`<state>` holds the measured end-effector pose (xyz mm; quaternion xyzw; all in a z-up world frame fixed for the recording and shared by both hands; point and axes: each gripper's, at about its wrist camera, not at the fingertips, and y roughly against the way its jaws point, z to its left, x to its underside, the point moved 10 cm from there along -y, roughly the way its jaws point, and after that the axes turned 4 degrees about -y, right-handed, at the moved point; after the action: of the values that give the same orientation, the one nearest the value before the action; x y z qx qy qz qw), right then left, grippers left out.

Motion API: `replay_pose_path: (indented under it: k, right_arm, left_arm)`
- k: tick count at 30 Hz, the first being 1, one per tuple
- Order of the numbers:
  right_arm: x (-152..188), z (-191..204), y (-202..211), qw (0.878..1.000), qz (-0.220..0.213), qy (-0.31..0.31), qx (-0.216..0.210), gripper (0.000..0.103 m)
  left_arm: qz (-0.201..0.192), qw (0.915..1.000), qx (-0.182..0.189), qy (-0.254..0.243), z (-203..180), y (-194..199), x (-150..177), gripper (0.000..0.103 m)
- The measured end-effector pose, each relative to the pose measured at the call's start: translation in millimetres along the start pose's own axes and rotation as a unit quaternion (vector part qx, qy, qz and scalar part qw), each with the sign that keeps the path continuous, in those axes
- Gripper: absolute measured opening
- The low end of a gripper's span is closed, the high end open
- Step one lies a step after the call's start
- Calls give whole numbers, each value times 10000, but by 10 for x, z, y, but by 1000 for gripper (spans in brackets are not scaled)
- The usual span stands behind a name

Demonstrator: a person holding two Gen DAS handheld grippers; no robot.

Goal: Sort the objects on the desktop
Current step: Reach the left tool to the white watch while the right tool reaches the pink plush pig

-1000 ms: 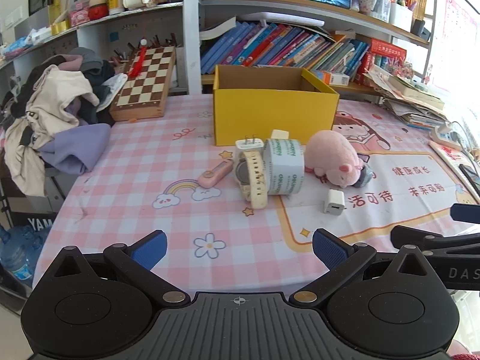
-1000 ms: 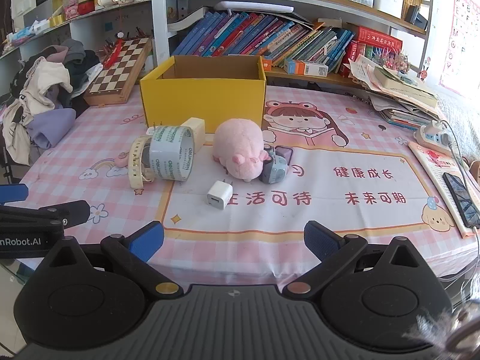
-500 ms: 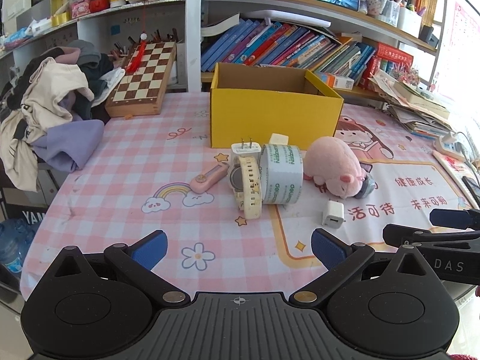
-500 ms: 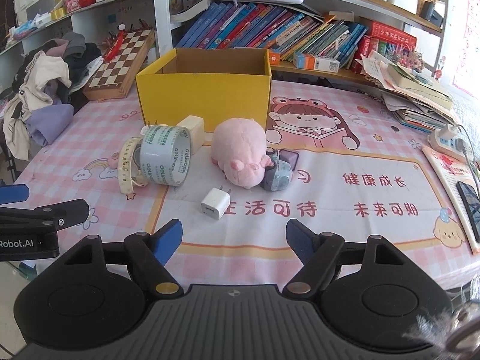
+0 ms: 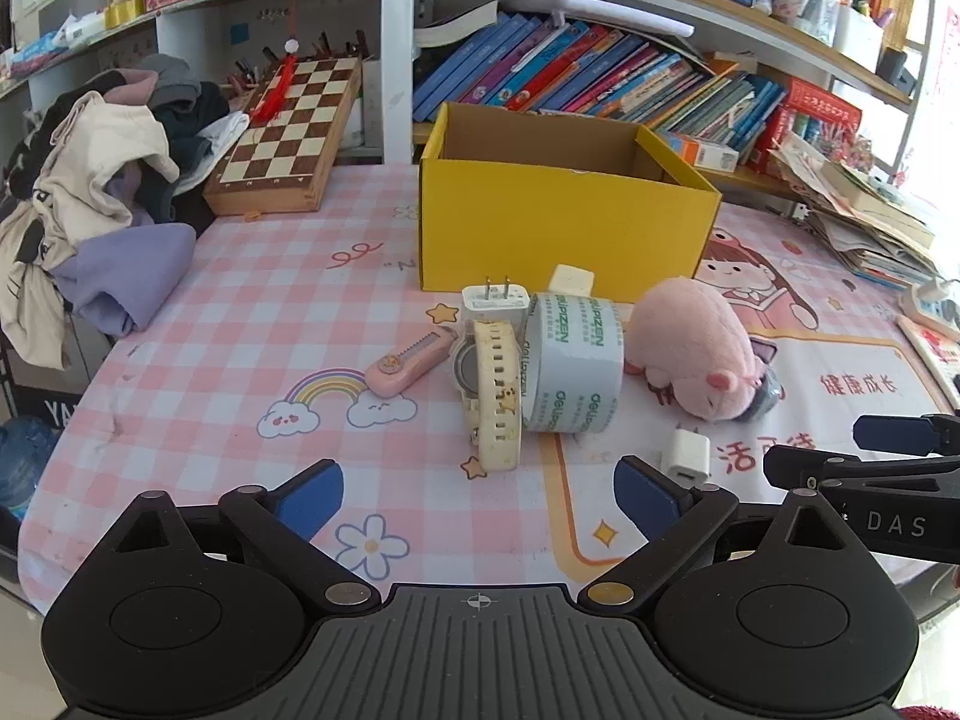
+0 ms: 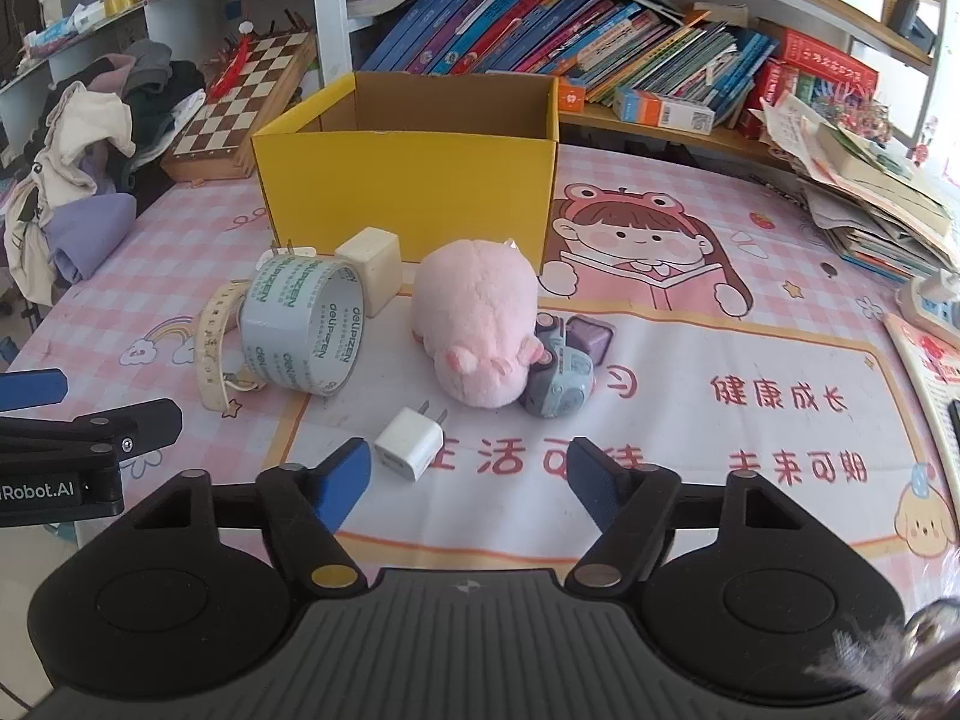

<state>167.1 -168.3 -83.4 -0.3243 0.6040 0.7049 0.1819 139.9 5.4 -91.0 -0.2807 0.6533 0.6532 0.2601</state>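
Note:
A yellow open-top box [image 5: 570, 228] stands mid-table. In front of it lie a tape roll [image 5: 573, 381], a cream watch [image 5: 495, 396], a pink utility knife [image 5: 411, 360], a white plug [image 5: 495, 303], a cream cube [image 5: 571, 281] and a pink plush [image 5: 696, 348]. My left gripper [image 5: 477, 492] hovers short of the watch, jaws wide and closing, nothing between them. My right gripper [image 6: 469, 480] is half open and closing. A small white charger [image 6: 411, 444] lies just ahead of its left fingertip, untouched. Beyond it are the plush [image 6: 480, 324] and a blue-grey toy [image 6: 558, 387].
A chessboard [image 5: 288, 138] and a clothes pile [image 5: 102, 192] sit at the back left. Book-filled shelves [image 5: 600, 78] run behind the box. Stacked papers [image 6: 870, 198] and a power strip [image 6: 930, 300] crowd the right edge. A purple cube [image 6: 588, 336] lies behind the toy.
Both grippers have moved forward toward the objects, which now look larger. The right jaws have narrowed from wide to about half. The left jaws have closed slightly.

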Motion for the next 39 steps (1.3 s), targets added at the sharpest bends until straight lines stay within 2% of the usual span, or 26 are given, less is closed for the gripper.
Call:
replay_pose_path:
  k: [8, 18, 39]
  right_arm:
    - [-189, -32, -247, 9997, 92, 178, -114, 60]
    - [-409, -135, -516, 9993, 153, 266, -192, 53]
    - [-672, -87, -968, 9966, 386, 581, -440, 53]
  left_arm:
    - [35, 9998, -102, 166, 3, -173, -114, 89]
    - [86, 9992, -246, 300, -1, -369, -258, 69]
    - [359, 9974, -453, 441, 52, -706, -382, 49]
